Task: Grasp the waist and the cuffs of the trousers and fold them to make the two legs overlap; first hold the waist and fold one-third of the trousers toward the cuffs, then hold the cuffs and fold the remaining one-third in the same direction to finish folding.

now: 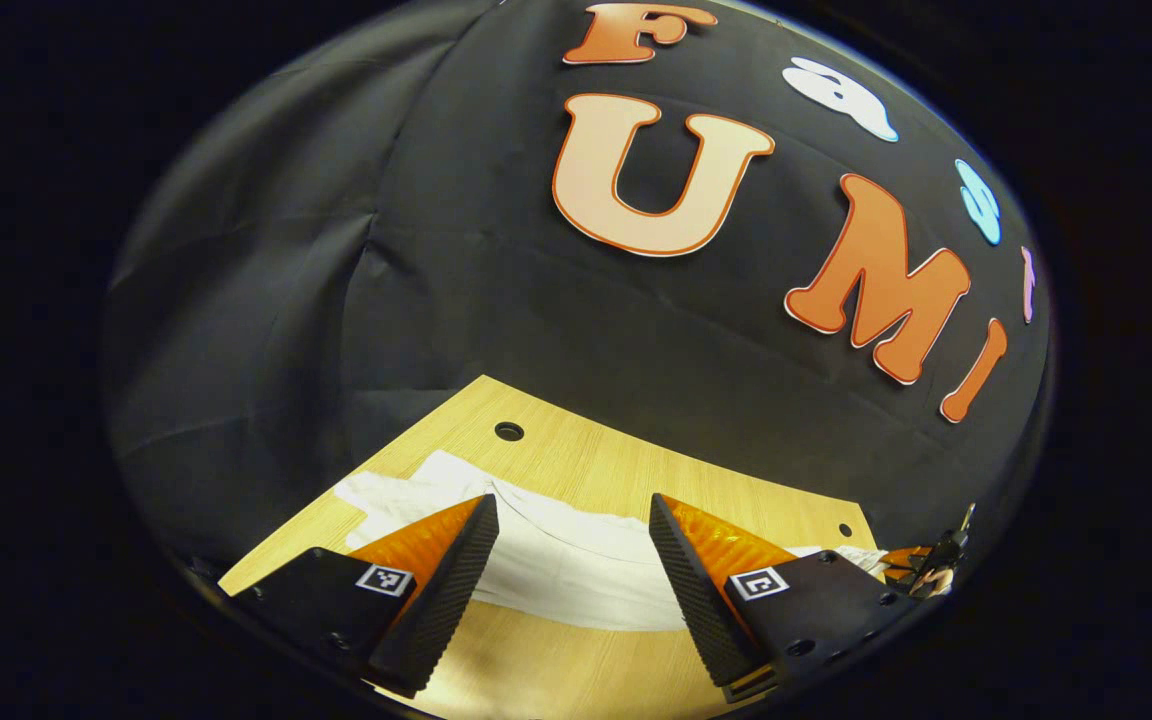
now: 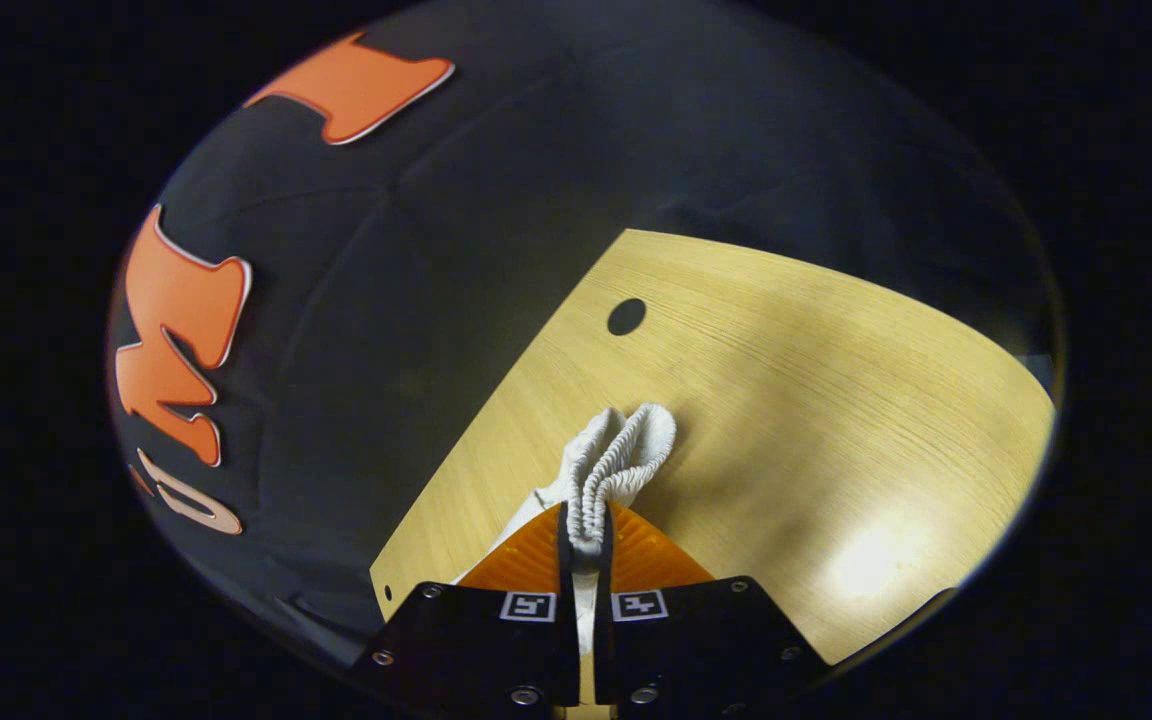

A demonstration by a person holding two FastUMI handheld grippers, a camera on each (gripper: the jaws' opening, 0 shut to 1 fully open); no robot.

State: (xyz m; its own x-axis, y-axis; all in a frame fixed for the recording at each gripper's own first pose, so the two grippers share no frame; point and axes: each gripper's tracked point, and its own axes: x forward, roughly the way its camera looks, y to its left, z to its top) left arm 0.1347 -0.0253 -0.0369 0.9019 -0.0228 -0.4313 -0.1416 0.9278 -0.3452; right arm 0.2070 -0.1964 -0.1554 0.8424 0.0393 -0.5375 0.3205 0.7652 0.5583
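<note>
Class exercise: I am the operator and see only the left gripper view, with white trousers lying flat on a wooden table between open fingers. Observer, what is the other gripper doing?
Observer: The right gripper is shut on a bunched, ribbed edge of the trousers.
Operator: Is that edge lifted or on the table?
Observer: I cannot tell; the bunch pokes out past the fingertips above the table.
Operator: Anything near it?
Observer: A round hole in the tabletop, just beyond the bunch.
</note>
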